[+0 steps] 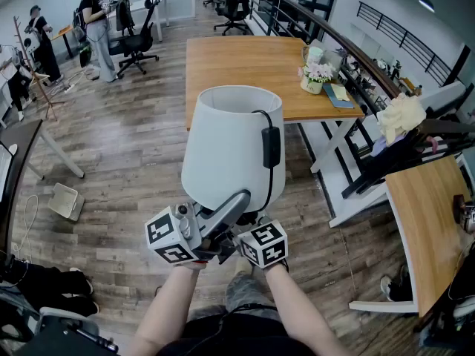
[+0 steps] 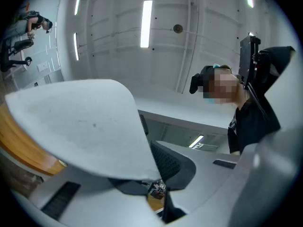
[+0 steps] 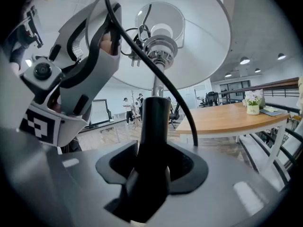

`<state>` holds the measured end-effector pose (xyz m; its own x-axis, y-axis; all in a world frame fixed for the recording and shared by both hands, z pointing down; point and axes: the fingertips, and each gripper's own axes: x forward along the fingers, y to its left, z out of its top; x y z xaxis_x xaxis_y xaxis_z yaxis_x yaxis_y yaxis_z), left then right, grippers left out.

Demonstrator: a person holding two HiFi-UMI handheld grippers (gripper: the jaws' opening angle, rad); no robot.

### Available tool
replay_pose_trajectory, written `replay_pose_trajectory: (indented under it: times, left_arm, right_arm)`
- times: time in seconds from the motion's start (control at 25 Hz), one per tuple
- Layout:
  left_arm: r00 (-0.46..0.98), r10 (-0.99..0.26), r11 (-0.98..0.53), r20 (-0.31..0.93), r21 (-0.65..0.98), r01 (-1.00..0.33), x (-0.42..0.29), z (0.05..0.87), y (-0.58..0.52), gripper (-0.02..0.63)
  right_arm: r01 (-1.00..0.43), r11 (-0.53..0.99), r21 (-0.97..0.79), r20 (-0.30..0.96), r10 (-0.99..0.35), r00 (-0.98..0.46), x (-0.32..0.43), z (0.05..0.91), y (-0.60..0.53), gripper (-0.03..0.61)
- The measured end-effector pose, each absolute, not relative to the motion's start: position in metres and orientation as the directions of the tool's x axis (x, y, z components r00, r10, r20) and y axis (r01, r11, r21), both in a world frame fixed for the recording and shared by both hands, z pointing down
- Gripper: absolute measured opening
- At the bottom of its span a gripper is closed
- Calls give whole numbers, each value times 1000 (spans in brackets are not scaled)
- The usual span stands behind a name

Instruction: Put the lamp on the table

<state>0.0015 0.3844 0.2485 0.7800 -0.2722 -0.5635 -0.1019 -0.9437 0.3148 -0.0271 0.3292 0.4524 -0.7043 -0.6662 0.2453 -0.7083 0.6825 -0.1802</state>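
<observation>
I hold a table lamp in the air over the wooden floor with both grippers. Its white shade (image 1: 226, 143) stands upright in the middle of the head view, and a black cord with a switch (image 1: 272, 147) hangs down its side. My right gripper (image 3: 151, 169) is shut on the lamp's black stem (image 3: 154, 122), under the bulb socket (image 3: 158, 51). My left gripper (image 1: 236, 202) is shut on the shade's lower rim (image 2: 80, 122), one finger lying on the outside. The wooden table (image 1: 245, 65) stands ahead, a little beyond the lamp.
A pot of flowers (image 1: 315, 76) and papers sit at the table's right end, beside a railing. A second wooden desk (image 1: 427, 221) is at my right. Office chairs (image 1: 137, 39) and people stand far left, and a cardboard box (image 1: 65, 201) lies on the floor.
</observation>
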Motion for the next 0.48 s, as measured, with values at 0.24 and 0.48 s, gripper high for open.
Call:
replay_pose_trajectory:
  times: [0.24,0.48]
  left_arm:
    - [763,-292,-941,-577,318,-119,16,245,316,20]
    - [767,-305,-939,-565,311,-145,32,243,263,20]
  right_arm:
    - [-696,697,-171,253,-652,-715,-10,449,263,193]
    - [-675,715,-182,243,-632,-736,1,447,209,193]
